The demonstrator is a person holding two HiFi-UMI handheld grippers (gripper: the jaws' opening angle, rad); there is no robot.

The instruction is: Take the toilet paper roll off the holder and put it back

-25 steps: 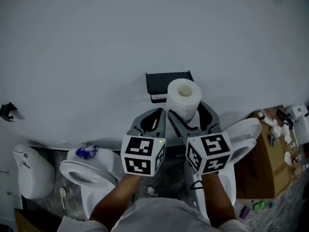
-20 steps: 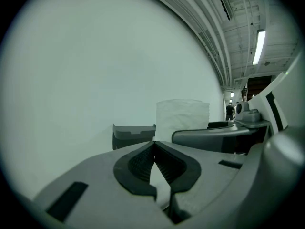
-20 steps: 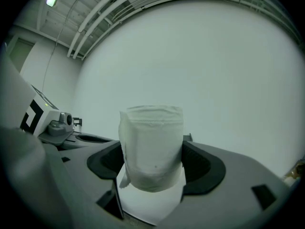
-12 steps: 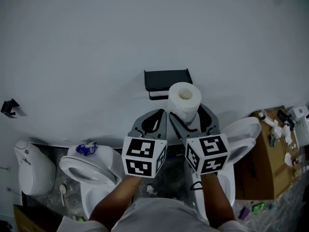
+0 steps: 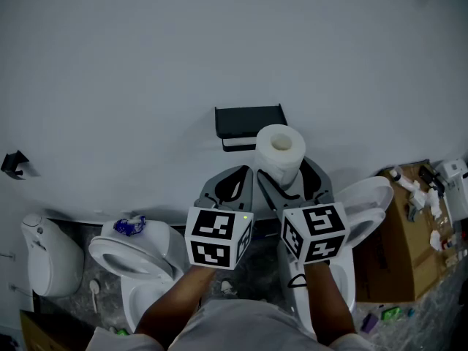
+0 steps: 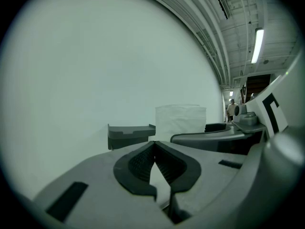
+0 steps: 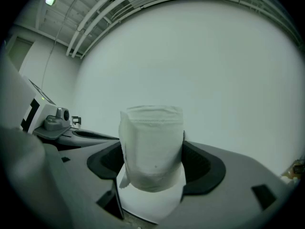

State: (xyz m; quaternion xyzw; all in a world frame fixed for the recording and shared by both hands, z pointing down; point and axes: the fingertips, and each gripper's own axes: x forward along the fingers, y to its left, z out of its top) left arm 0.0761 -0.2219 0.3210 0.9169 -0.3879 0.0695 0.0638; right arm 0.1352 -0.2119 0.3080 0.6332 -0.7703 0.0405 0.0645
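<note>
A white toilet paper roll (image 5: pixel 280 152) stands upright between the fingers of my right gripper (image 5: pixel 289 180), just below and right of the black wall holder (image 5: pixel 248 125). The roll is off the holder. In the right gripper view the roll (image 7: pixel 152 147) fills the jaws of the right gripper (image 7: pixel 152 163), both pads pressed on its sides. My left gripper (image 5: pixel 232 185) hovers beside it on the left, shut with nothing in it. In the left gripper view the left gripper (image 6: pixel 153 151) has its pads meeting, with the holder (image 6: pixel 129 135) and the roll (image 6: pixel 180 122) ahead.
A plain white wall (image 5: pixel 219 42) fills the upper view. Below stand a toilet (image 5: pixel 131 258) on the left, another white fixture (image 5: pixel 44 258) at far left, and a toilet (image 5: pixel 369 203) on the right. A cardboard box (image 5: pixel 406 247) with clutter sits at far right. A small black fitting (image 5: pixel 13 163) is on the wall.
The roll and the right gripper sit slightly further right of and below the holder than a second ago. Both grippers keep the same state.
</note>
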